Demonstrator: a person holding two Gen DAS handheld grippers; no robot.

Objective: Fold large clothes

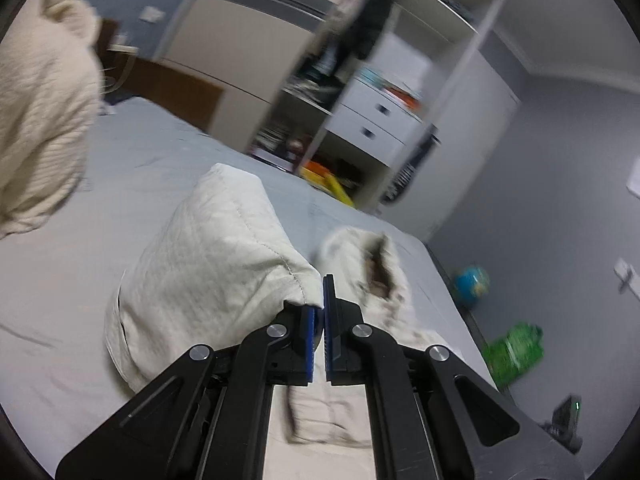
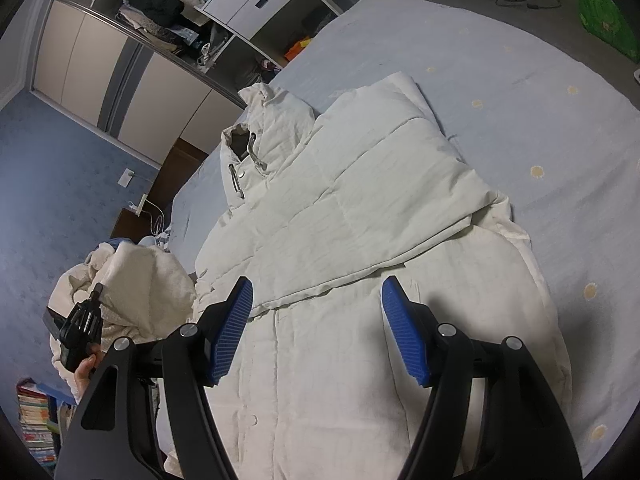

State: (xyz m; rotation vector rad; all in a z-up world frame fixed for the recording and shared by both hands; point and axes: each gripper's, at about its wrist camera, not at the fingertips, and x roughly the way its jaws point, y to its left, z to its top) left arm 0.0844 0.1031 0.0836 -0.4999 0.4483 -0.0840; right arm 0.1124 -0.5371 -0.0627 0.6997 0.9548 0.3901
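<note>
A cream jacket (image 2: 360, 216) lay partly folded on the bed (image 2: 520, 92), one side already turned over its front. The left gripper (image 1: 320, 316) was clenched on a bunched fold of it, lifted clear, apparently to carry that part across. The right gripper (image 2: 316, 320) hovered above the hem, jaws apart and empty.

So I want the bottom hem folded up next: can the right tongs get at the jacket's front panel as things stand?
Probably yes. The right tongs are open and hover just above the cream jacket, with nothing between their pads and the front panel below. The left tongs, shut on a fold of it, are off to the side.
</note>
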